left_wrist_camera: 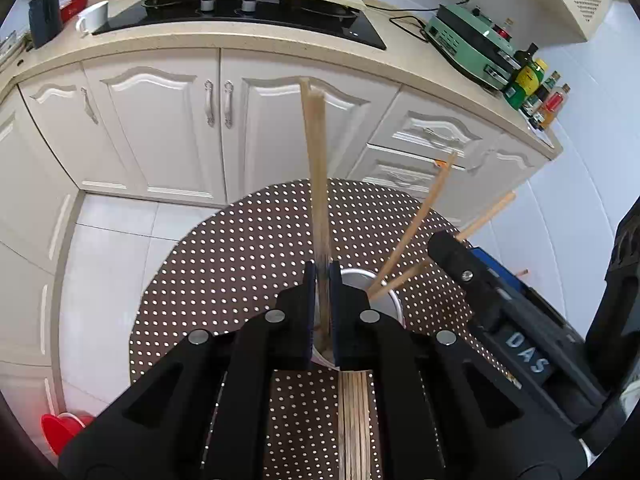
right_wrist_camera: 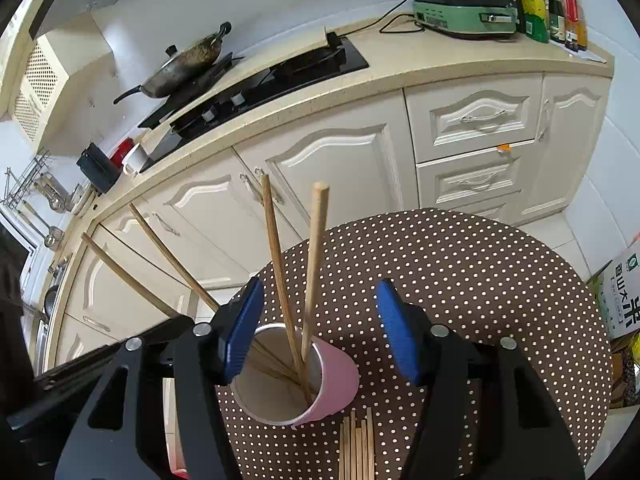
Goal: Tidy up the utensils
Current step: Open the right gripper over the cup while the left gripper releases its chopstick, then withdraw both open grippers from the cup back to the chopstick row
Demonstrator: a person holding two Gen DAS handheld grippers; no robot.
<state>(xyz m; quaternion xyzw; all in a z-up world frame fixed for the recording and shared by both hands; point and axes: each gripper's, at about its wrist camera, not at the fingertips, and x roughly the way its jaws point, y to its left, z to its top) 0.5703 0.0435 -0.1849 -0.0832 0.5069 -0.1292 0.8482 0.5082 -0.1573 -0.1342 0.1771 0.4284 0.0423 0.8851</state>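
While the round polka-dot bench (right_wrist_camera: 460, 280) carries everything, the job sits mid-way: chopsticks going from the flat pile into the cup. Biggest first: bench w/ brown dotted cloth, then the pink cup (right_wrist_camera: 320, 384), white inside, standing near the bench's front edge, just behind the loose pile (right_wrist_camera: 356, 444). Right gripper (right_wrist_camera: 316, 332) hangs over the cup, jaws spread wide either side of the rim, pinching nothing; two chopsticks (right_wrist_camera: 280, 264) stand between them, tips down in the cup, leaning free. Left gripper (left_wrist_camera: 320, 308) has jaws pressed together on a pair of chopsticks (left_wrist_camera: 316, 168), held near upright, lower ends dipping toward the cup (left_wrist_camera: 384, 296) mouth. Step in hand, I'd judge: dropping the left pair in. Next move calls for lower ends well inside the rim before the jaws let go, else sticks skid out or tip the light cup; the right gripper then needs to go back to the pile. Count: 1 cup; 2 grippers; approx 4 sticks already in the cup (2 between the right jaws, 2 more slanting off left in the right wrist view); 2 in the left jaws; pile approx 6, partly hidden, can't be sure.
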